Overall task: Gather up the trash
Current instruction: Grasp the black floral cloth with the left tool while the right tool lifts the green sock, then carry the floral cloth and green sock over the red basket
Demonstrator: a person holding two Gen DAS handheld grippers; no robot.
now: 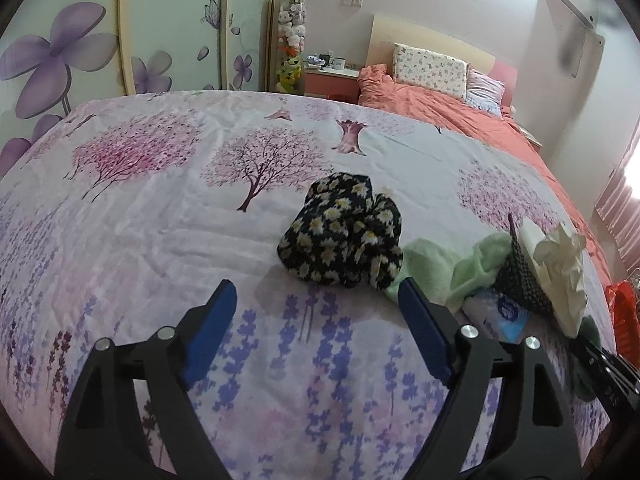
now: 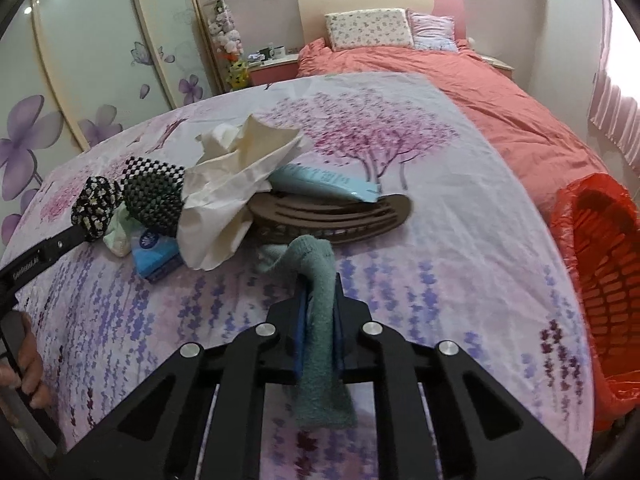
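The teal sock is pinched between the clenched jaws of the right gripper, its toe curling up over the fingertips and its cuff hanging back toward the camera. It sits low over the flowered bedspread, toward the near edge of the bed, just in front of the clutter. That clutter lies a little farther in: a crumpled white tissue, a black-and-white checked cloth, a blue tissue packet, a pale blue tube resting on a brown slotted basket, and a pale green cloth. The red-lined bin stands off the bed's right edge.

The step in hand looks like the pick-up of one piece, grip just made. The next move probably calls for lifting the sock clear and carrying it right, over the bed's edge, to the bin, then letting go above its mouth.

The left gripper hangs released, jaws wide and empty, above the near part of the bedspread, facing a dark daisy-print cloth; this would be its likely target. Only the left view shows those empty jaws and the daisy cloth in full; only the right view shows the grip on the sock, the basket and the bin's open mouth
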